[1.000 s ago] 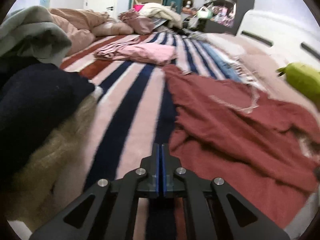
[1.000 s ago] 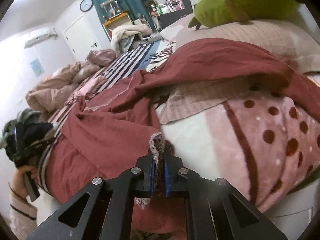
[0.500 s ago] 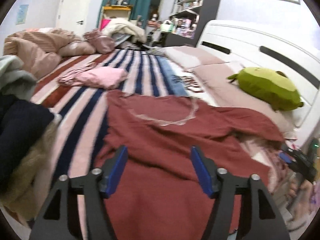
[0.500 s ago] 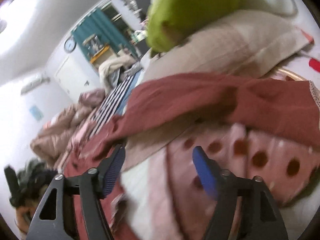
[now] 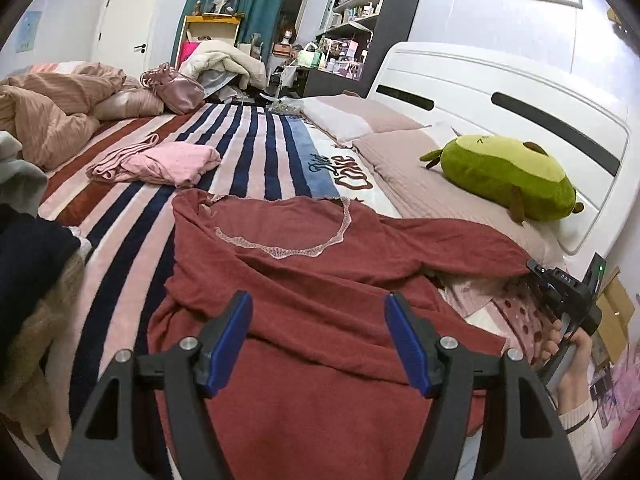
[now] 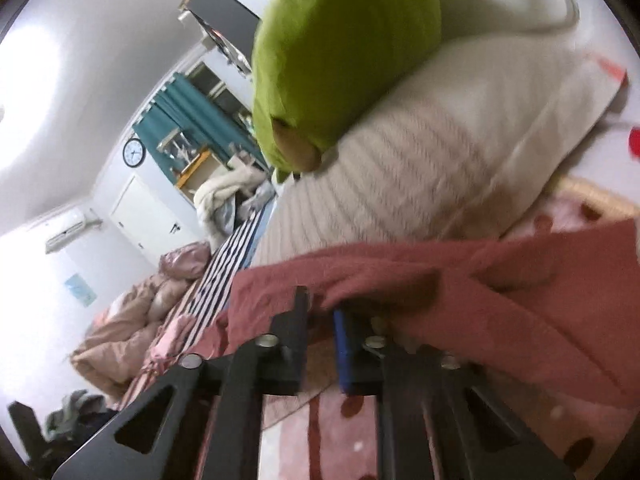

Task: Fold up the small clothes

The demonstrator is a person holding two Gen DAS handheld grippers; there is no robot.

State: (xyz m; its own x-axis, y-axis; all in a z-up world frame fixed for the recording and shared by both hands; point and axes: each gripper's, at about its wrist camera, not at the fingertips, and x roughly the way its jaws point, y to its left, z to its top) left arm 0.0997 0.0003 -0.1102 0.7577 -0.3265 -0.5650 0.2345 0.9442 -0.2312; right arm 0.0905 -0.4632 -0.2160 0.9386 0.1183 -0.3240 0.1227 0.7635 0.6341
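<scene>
A dark red top with a lace neckline lies spread on the striped bed cover, one sleeve reaching right. My left gripper is open and empty, hovering above the top's lower body. My right gripper sits at the end of the red sleeve; its jaws stand a narrow gap apart with the sleeve's edge at the tips. Whether cloth is pinched is blurred. It shows in the left wrist view at the sleeve end, held by a hand.
A green plush lies on a pillow by the white headboard. A folded pink garment lies further up the bed. A pile of dark and beige clothes is at the left. A spotted pink blanket lies under the sleeve.
My left gripper opened and swung right over the red top. My right gripper let go of the lace edge, opened wide, then narrowed as it moved to the sleeve.
</scene>
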